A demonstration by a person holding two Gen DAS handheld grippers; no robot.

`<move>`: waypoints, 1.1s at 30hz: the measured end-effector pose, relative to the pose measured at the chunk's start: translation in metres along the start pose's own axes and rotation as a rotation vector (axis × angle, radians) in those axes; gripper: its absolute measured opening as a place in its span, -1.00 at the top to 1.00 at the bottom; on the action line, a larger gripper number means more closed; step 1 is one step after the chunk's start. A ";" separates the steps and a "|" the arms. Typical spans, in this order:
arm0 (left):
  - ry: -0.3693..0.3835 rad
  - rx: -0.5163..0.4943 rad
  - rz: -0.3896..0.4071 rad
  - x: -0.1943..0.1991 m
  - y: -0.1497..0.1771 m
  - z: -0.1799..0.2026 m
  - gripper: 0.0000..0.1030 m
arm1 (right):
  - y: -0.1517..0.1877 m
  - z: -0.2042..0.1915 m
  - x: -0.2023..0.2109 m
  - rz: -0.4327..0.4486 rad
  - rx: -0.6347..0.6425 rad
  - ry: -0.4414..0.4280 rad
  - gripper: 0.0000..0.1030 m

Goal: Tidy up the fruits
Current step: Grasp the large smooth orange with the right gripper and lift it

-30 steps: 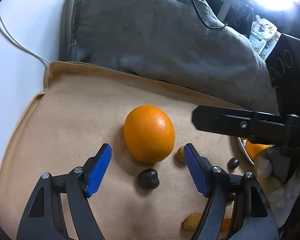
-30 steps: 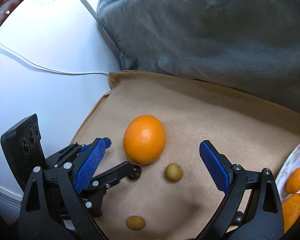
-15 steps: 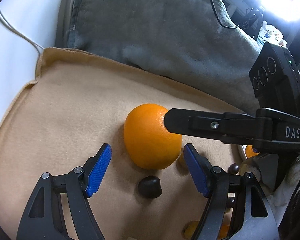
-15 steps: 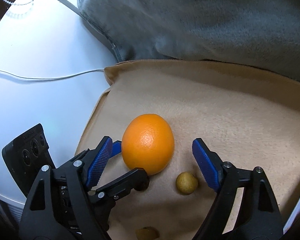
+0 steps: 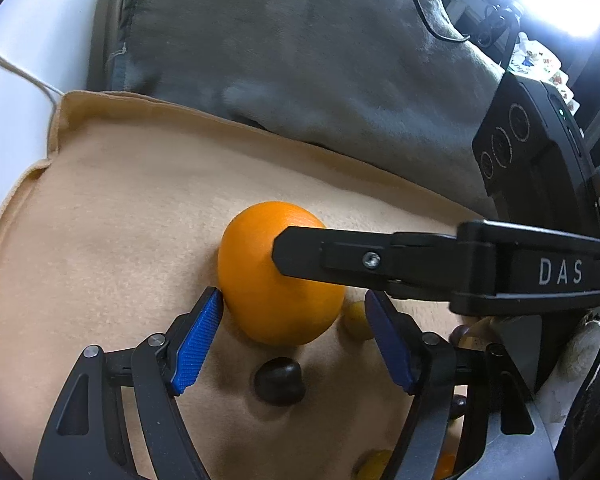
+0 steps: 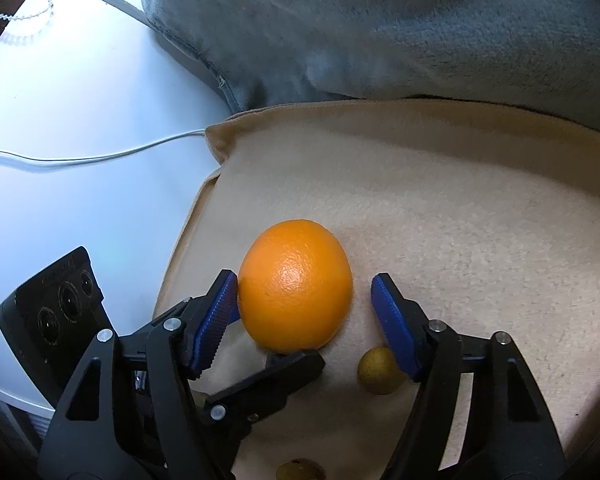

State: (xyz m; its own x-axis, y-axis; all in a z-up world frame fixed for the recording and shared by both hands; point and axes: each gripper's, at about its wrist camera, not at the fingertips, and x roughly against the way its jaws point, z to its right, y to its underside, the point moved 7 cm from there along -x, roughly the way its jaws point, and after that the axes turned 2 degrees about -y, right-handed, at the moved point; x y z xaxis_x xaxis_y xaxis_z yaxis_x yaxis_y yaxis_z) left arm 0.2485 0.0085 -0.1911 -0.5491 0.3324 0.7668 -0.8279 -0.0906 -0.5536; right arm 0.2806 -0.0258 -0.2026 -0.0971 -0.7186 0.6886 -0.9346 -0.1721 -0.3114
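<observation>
A large orange (image 5: pixel 278 298) (image 6: pixel 296 290) lies on the beige cloth (image 5: pixel 120 216) (image 6: pixel 460 208). My left gripper (image 5: pixel 294 312) is open, its blue pads on either side of the orange's near half, the left pad at its skin. My right gripper (image 6: pixel 304 300) is open too and straddles the orange; its left pad touches the orange, its right pad stands apart. One black finger (image 5: pixel 380 260) of the right gripper crosses over the orange in the left wrist view.
A dark chestnut-like fruit (image 5: pixel 279 380) and a small yellow-brown fruit (image 5: pixel 356 318) (image 6: pixel 380 370) lie by the orange; more small fruits (image 6: pixel 300 470) lie nearer. A grey blanket (image 5: pixel 300 60) (image 6: pixel 380 20) lies behind. A white cable (image 6: pixel 80 158) crosses the white table.
Both grippers have moved forward to the orange. The right gripper's jaws now straddle it and its finger has slid across the left wrist view over the fruit.
</observation>
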 end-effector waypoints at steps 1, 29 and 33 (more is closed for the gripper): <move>-0.002 -0.003 0.001 0.000 0.000 0.000 -0.41 | 0.000 -0.001 -0.001 -0.003 -0.001 -0.009 -0.33; -0.008 -0.088 0.053 0.026 -0.010 0.054 -0.41 | 0.014 -0.005 0.062 0.081 0.003 -0.017 -0.23; 0.002 -0.110 0.064 0.030 -0.013 0.073 -0.41 | 0.019 0.000 0.086 0.109 0.000 -0.015 -0.23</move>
State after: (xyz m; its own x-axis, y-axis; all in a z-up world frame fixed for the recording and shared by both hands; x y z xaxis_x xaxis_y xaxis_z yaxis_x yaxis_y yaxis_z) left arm 0.2350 -0.0493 -0.1372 -0.6003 0.3311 0.7280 -0.7734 -0.0085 -0.6339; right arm 0.2550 -0.0907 -0.1492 -0.1931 -0.7431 0.6407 -0.9187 -0.0924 -0.3840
